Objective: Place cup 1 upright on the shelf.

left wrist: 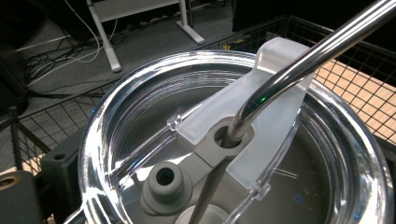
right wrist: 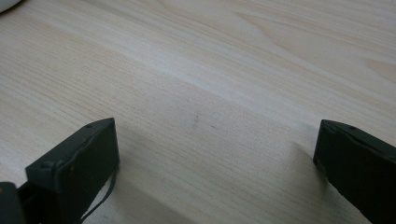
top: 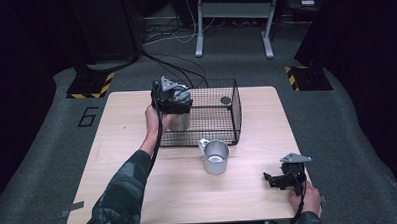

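A steel tumbler with a clear lid and a bent metal straw stands in the left part of a black wire basket. My left gripper comes down on it from above and is shut on the tumbler. One black jaw shows at the lid's lower left; the other is hidden behind the lid. My right gripper rests low over the table's front right corner. It is open, with bare wood between its jaws.
A metal mug with a handle stands on the wooden table just in front of the basket. A small dark round object lies in the basket's far right part. Cables and a stand's legs are on the floor beyond.
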